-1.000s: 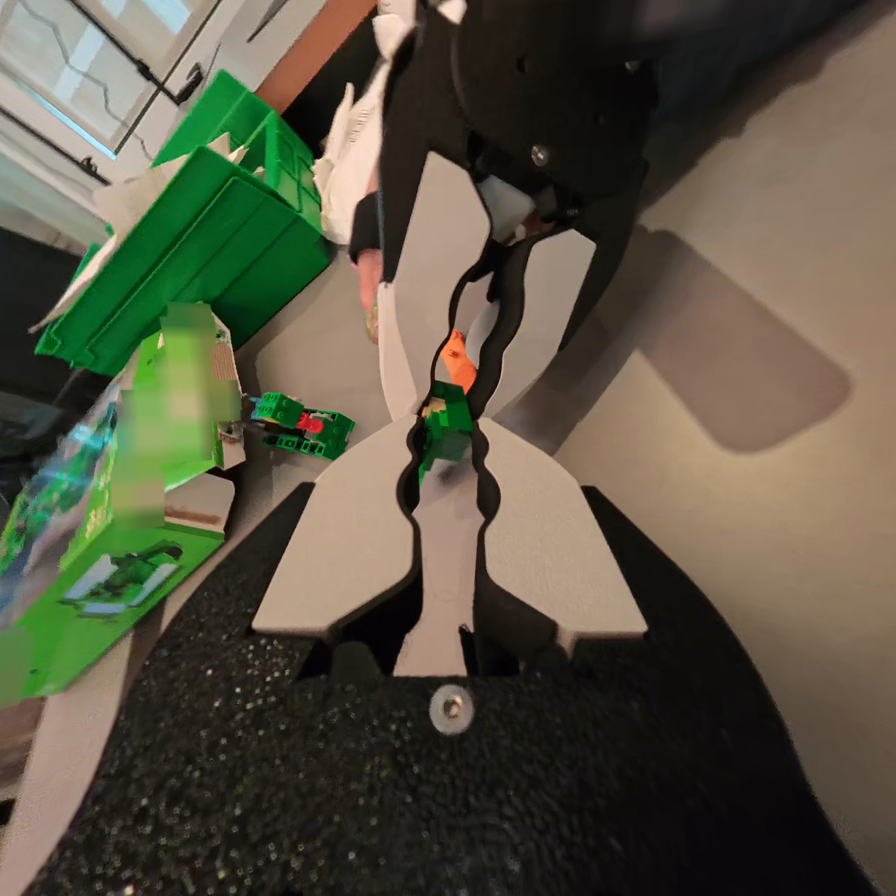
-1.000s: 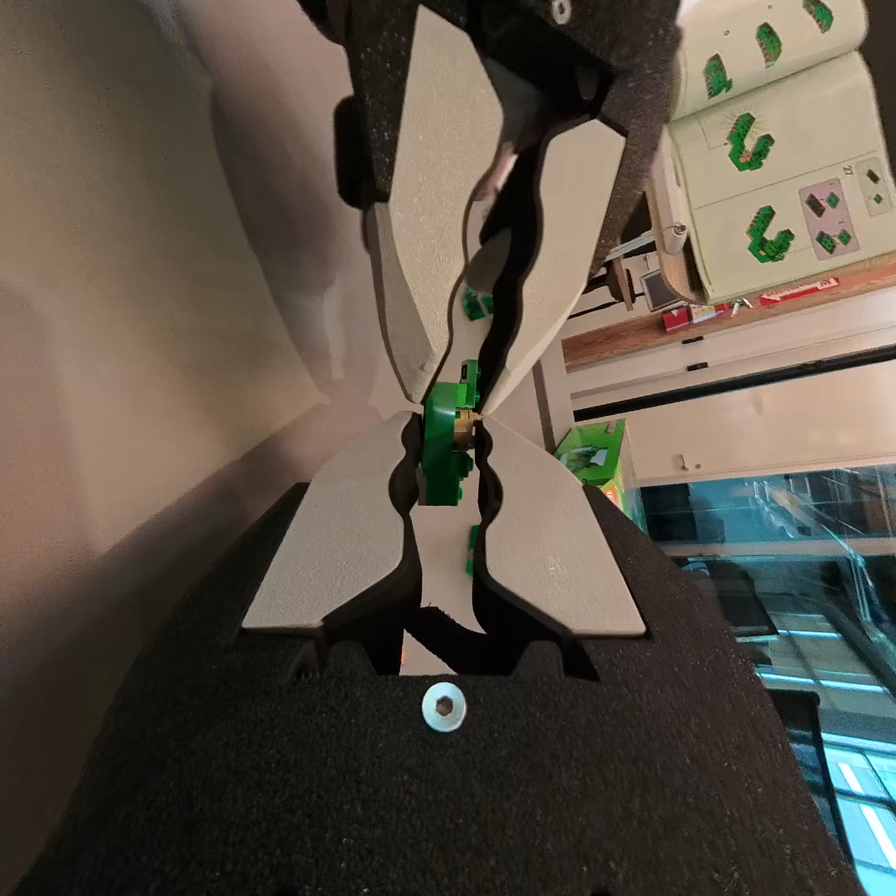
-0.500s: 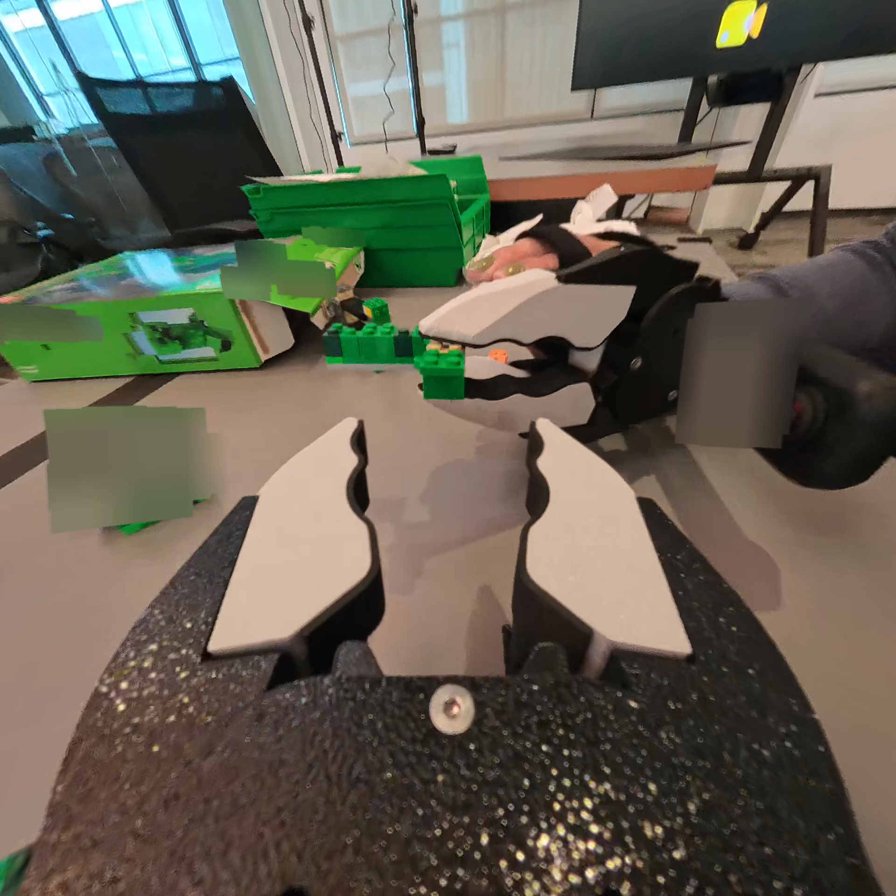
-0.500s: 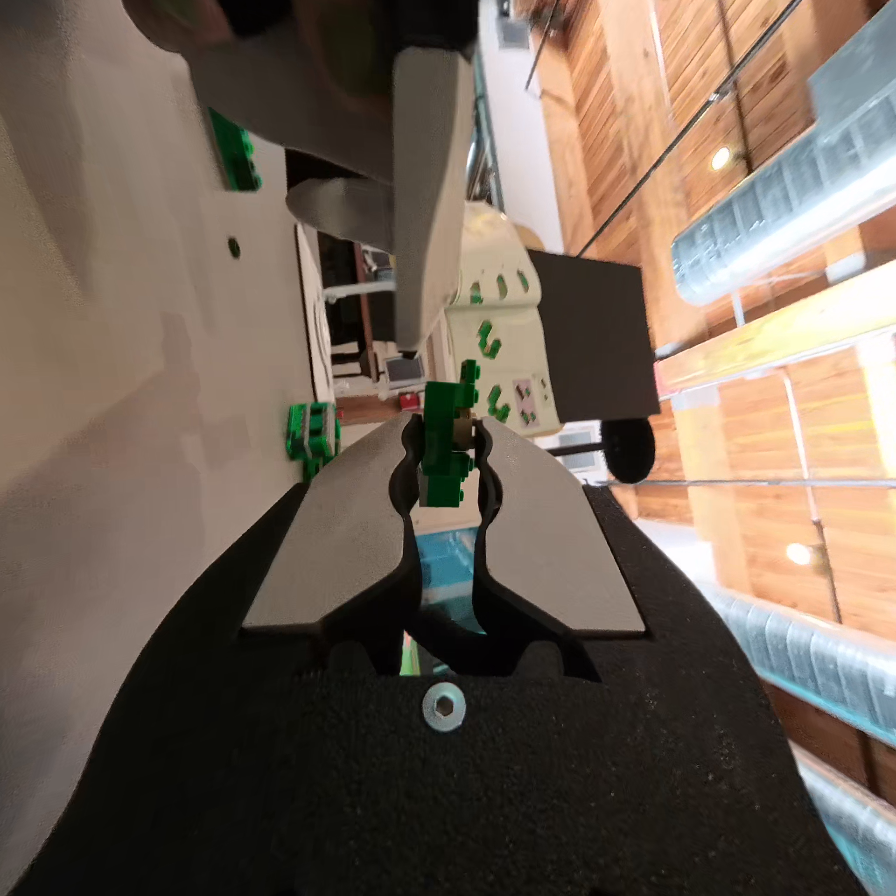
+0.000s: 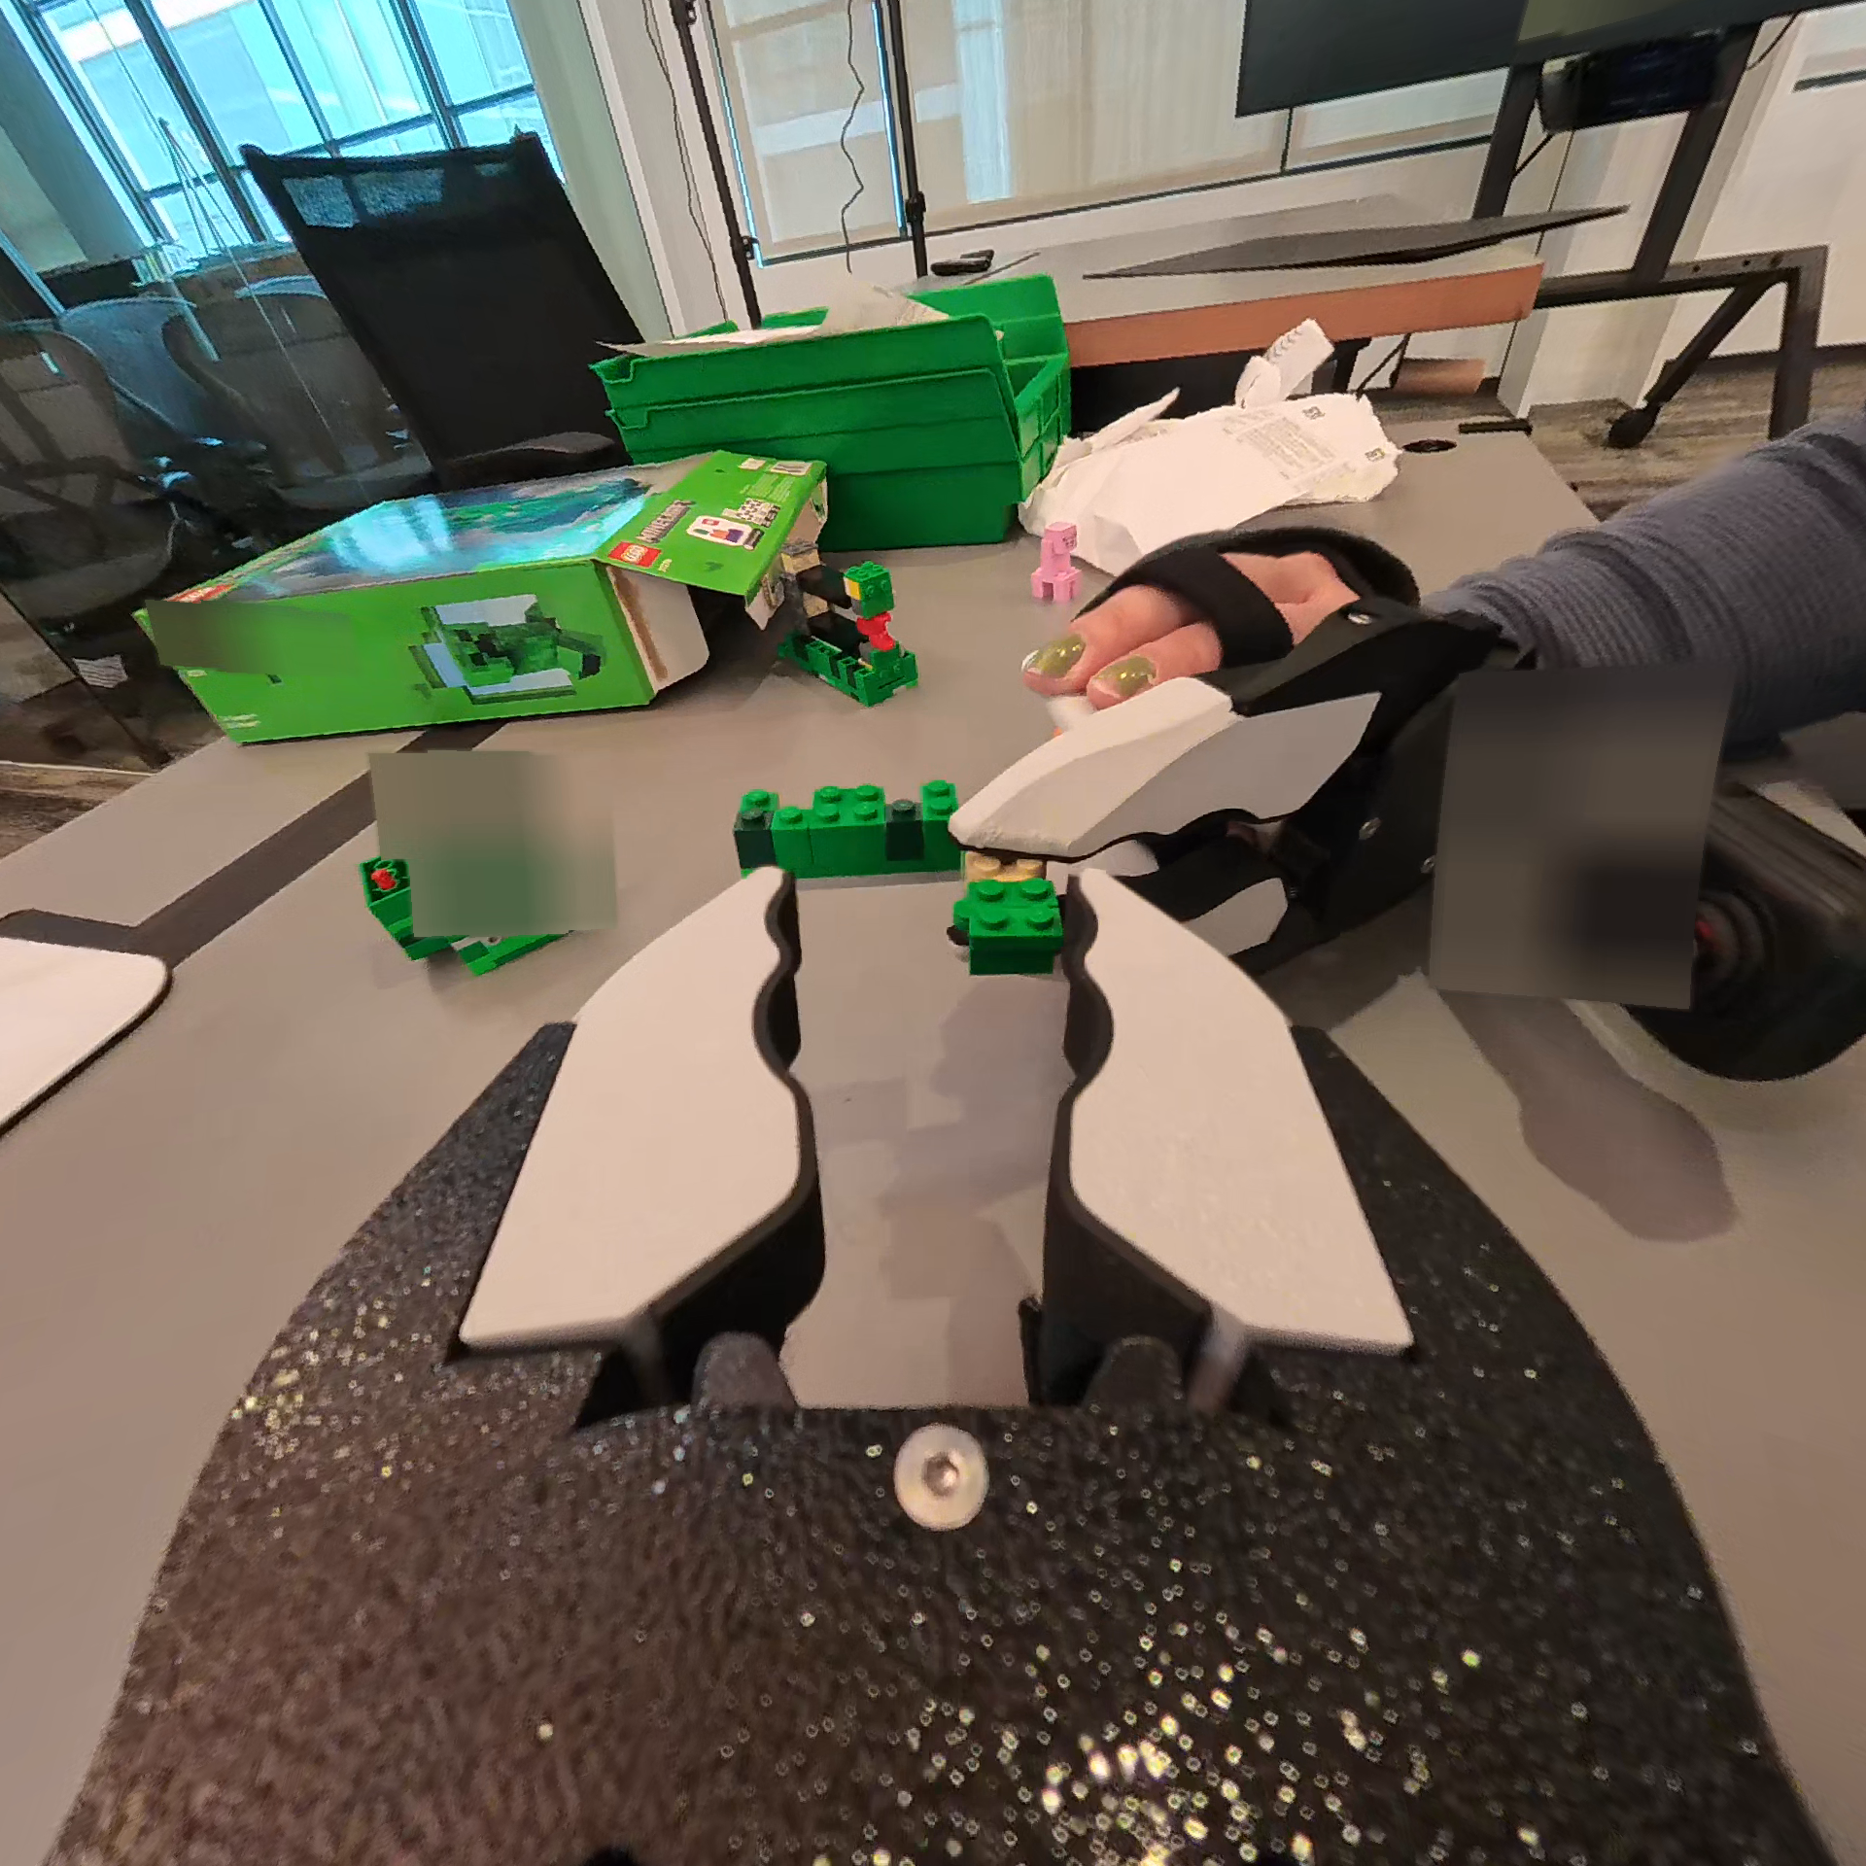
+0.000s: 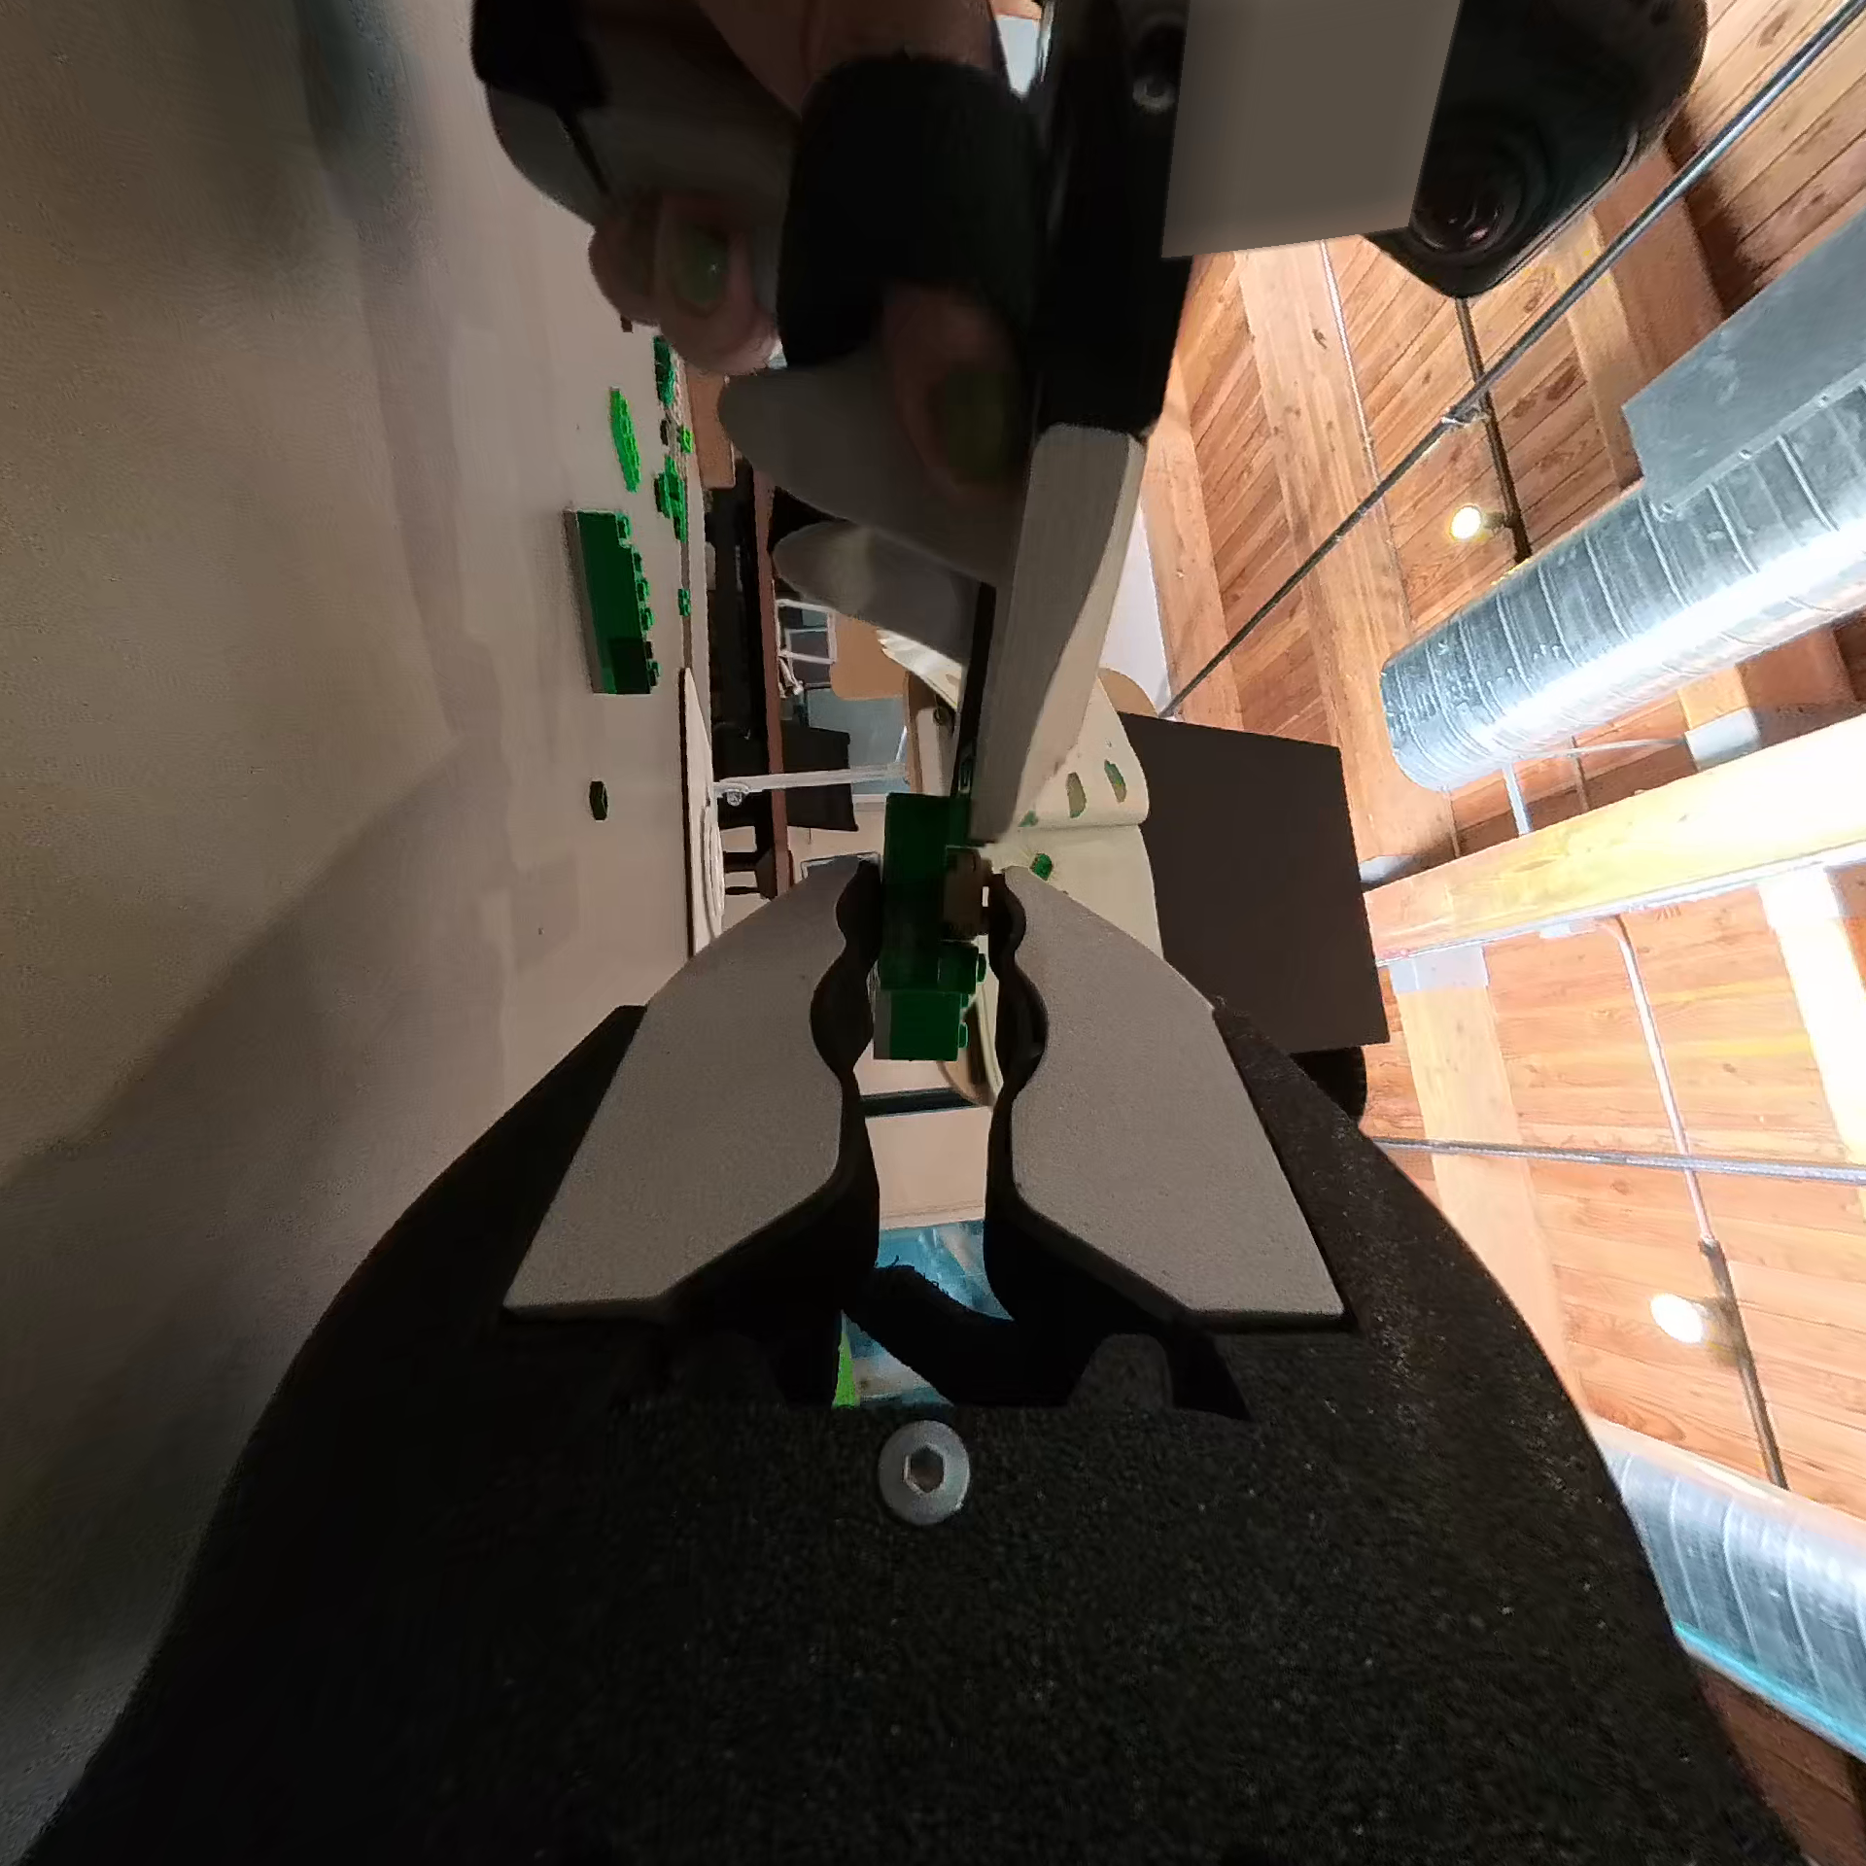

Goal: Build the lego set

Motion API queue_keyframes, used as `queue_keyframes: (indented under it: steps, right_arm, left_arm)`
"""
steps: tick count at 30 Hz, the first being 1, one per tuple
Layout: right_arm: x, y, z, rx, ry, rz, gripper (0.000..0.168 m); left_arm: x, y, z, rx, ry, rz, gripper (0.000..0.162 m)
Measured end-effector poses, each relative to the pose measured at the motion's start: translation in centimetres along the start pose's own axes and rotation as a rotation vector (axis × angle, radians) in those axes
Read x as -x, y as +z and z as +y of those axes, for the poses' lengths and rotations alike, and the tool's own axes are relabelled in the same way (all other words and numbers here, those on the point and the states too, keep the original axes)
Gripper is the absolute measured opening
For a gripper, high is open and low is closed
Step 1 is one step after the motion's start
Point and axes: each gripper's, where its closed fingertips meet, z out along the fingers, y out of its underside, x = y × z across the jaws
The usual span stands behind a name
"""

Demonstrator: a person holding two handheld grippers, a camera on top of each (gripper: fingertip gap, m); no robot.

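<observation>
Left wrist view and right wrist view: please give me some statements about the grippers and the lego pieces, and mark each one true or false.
1. The left gripper is open and holds nothing. True.
2. The right gripper is open. False: it is shut on the small green assembly.
3. The long green brick row rests on the table. True.
4. The lego box stands upright. False: it lies on its side.
5. The pink figure is inside the green bins. False: it stands on the table.
</observation>
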Motion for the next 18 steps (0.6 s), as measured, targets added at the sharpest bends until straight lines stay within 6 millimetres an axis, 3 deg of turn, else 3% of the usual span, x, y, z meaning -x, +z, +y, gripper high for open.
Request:
queue_keyframes:
  steps: [18]
  right_arm:
    - [0.4,-0.4,-0.4,-0.037,0.056,-0.043,0.019]
  left_arm:
    - [2.5,-1.6,0.7,0.046,0.015,-0.097,0.043]
